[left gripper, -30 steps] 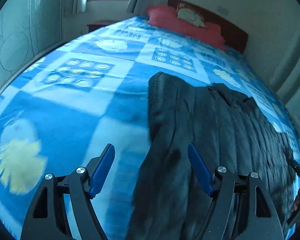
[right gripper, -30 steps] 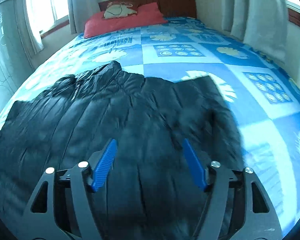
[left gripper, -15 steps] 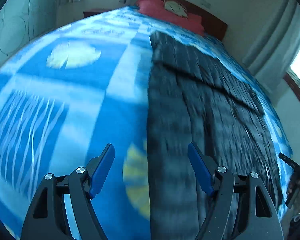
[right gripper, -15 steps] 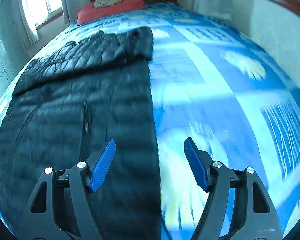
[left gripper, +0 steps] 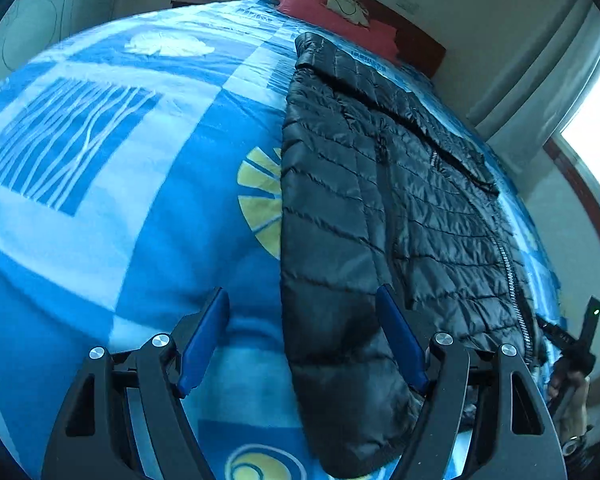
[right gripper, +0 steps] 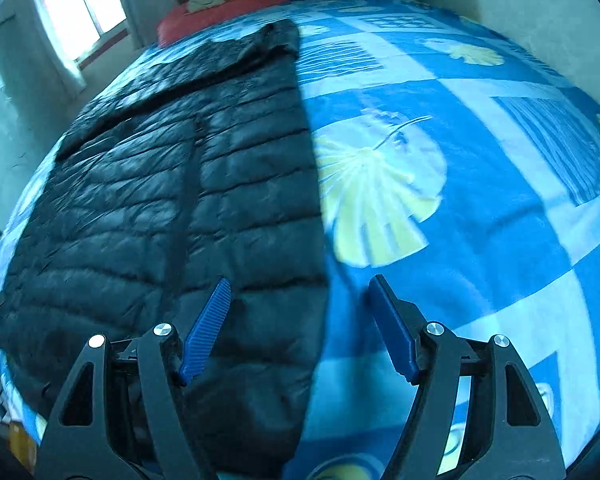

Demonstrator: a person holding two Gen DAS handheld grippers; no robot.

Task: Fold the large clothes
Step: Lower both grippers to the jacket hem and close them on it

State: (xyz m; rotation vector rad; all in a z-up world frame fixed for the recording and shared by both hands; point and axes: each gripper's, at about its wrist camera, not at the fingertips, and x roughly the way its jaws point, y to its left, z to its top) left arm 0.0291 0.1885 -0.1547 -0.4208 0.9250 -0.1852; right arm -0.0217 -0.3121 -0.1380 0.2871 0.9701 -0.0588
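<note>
1. we see a black quilted jacket [left gripper: 360, 208] lying flat on the bed [left gripper: 120, 200], stretched lengthwise toward the headboard, its zipper running down the side away from the left tongs.
2. our left tongs [left gripper: 302, 340] stand wide apart with nothing between the blue pads [left gripper: 204, 336]; they straddle the jacket's near long edge, one pad over the blue bedspread, the other over the black fabric.
3. our right tongs [right gripper: 300, 328] are likewise spread apart and grip nothing; from that camera the jacket [right gripper: 172, 208] fills the left half of the view and its straight edge passes between the two fingers.
4. whether either pair touches the cloth we cannot tell.
5. the bedspread under it is blue with pale squares and a yellow fan-shaped leaf pattern [right gripper: 376, 192] just beside the jacket's edge.
6. a red pillow [left gripper: 332, 12] lies at the head of the bed, beyond the jacket's far end, against a dark wooden headboard [left gripper: 412, 40].
7. a bright window [right gripper: 80, 12] shows in the right wrist view, with a pale curtain beside it.
</note>
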